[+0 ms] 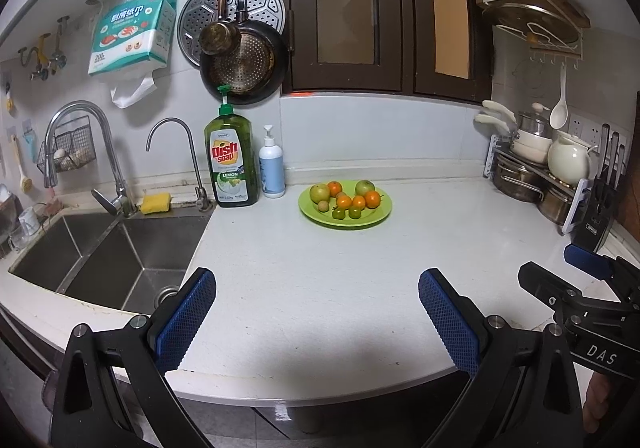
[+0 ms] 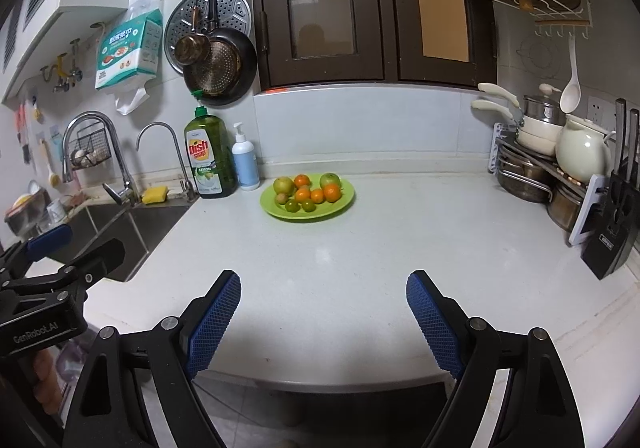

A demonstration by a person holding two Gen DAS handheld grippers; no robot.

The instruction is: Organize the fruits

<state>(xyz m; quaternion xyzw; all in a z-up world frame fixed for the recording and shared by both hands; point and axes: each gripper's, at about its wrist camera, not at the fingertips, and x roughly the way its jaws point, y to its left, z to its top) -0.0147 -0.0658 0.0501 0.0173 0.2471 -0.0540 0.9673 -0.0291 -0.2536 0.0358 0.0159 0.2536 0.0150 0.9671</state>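
A green plate (image 1: 312,213) stands on the white counter near the back wall, and shows in the right wrist view too (image 2: 270,208). It holds two green apples (image 1: 319,192), several small oranges (image 1: 372,199) and small green fruits (image 1: 339,213). My left gripper (image 1: 318,280) is open and empty above the counter's front edge, well short of the plate. My right gripper (image 2: 324,282) is open and empty, also near the front edge. Each gripper shows at the side of the other's view.
A steel sink (image 1: 100,252) lies at the left with two taps. A dish soap bottle (image 1: 231,156) and a blue pump bottle (image 1: 272,168) stand left of the plate. A pot rack (image 1: 536,168) and knife block (image 1: 596,208) stand at the right.
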